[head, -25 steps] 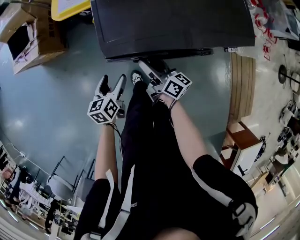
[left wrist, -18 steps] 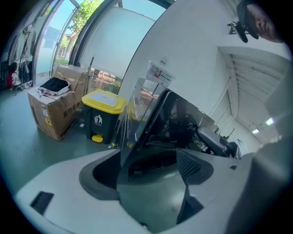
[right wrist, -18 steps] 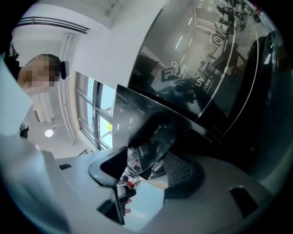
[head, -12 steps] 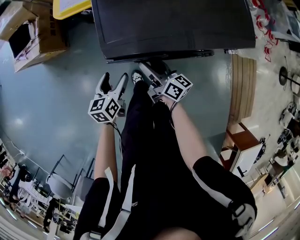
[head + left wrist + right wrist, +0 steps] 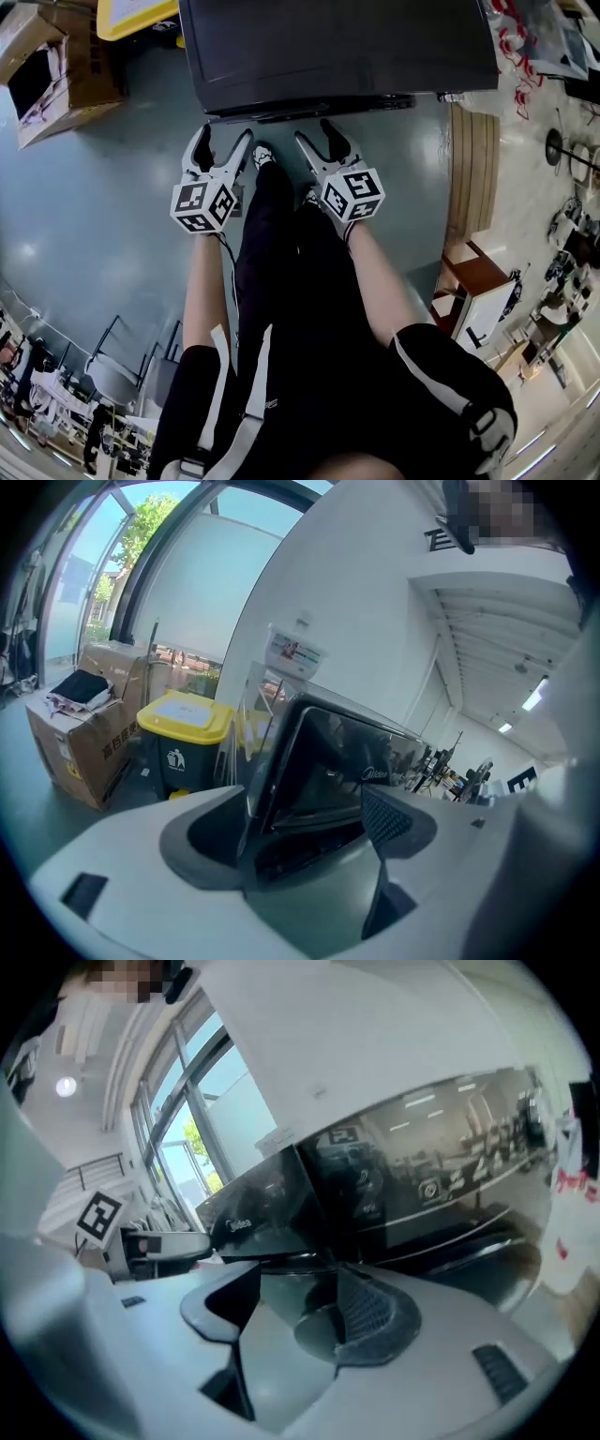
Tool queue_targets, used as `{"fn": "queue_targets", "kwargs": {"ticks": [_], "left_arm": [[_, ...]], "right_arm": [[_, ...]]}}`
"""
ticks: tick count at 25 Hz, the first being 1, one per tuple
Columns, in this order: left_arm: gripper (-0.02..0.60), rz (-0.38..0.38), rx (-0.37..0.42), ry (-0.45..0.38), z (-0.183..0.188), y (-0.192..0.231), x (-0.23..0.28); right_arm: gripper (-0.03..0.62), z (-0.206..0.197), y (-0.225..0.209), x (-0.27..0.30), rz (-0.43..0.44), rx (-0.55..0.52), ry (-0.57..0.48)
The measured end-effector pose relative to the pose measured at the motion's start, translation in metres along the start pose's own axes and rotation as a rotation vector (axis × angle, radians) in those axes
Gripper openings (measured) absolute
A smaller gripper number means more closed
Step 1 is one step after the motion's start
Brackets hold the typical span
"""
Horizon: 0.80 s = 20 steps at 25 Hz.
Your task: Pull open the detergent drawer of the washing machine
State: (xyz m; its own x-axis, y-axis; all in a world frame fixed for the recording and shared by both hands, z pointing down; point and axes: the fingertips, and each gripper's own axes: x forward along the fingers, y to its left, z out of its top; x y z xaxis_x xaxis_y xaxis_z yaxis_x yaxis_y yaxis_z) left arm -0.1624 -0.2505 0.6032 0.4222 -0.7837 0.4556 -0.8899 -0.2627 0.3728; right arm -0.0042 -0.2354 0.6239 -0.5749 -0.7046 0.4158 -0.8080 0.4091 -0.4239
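Note:
The washing machine (image 5: 337, 47) is a dark glossy box at the top of the head view, its front edge just above both grippers. In the right gripper view its front panel (image 5: 412, 1194) fills the middle. I cannot make out the detergent drawer on it. My left gripper (image 5: 222, 142) stands open just short of the machine's front left corner, with nothing between its jaws. My right gripper (image 5: 317, 134) is also open and empty, its tips near the front edge. The left gripper view looks past open jaws (image 5: 309, 855) at the machine (image 5: 337, 761).
A cardboard box (image 5: 56, 70) and a yellow-lidded bin (image 5: 136, 14) stand left of the machine. A slatted wooden pallet (image 5: 473, 169) and a small wooden table (image 5: 478, 281) lie to the right. The person's black-trousered legs (image 5: 281, 309) are between the arms.
Both grippers have moved closer to the machine's front edge. The right gripper has rolled, so its two jaws now show side by side. The left gripper has risen a little.

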Motion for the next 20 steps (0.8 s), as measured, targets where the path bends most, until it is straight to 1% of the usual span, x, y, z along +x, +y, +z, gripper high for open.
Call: {"fn": "queue_targets", "kwargs": {"ticks": [2,5,7,8,12,14,16,18,20], "left_arm": [[0.385,-0.007,0.011,-0.007,0.004,-0.003,0.002],[0.385,-0.009,0.019,-0.024,0.01,-0.008,0.004],[0.385,-0.012,0.02,-0.031,0.013,-0.012,0.004],[0.385,-0.013,0.02,-0.035,0.015,-0.014,0.004],[0.383,-0.017,0.006,-0.047,0.022,-0.021,0.007],[0.383,-0.016,-0.009,-0.051,0.023,-0.021,0.007],[0.38,-0.011,-0.017,-0.054,0.025,-0.02,0.006],[0.376,-0.002,-0.007,-0.053,0.026,-0.019,0.007],[0.365,0.008,0.01,-0.047,0.026,-0.019,0.007]], "right_arm": [[0.252,0.014,-0.008,-0.007,-0.056,-0.086,-0.001],[0.256,0.038,-0.001,-0.004,-0.053,-0.2,0.001],[0.262,0.046,0.005,0.002,-0.055,-0.252,0.021],[0.265,0.048,0.006,0.003,-0.061,-0.265,0.033],[0.234,0.049,0.007,0.005,-0.071,-0.263,0.058],[0.263,0.048,0.011,0.006,-0.08,-0.275,0.066],[0.261,0.047,0.014,0.008,-0.096,-0.292,0.07],[0.259,0.048,0.014,0.009,-0.104,-0.304,0.071],[0.24,0.05,0.012,0.008,-0.106,-0.295,0.069]]}}
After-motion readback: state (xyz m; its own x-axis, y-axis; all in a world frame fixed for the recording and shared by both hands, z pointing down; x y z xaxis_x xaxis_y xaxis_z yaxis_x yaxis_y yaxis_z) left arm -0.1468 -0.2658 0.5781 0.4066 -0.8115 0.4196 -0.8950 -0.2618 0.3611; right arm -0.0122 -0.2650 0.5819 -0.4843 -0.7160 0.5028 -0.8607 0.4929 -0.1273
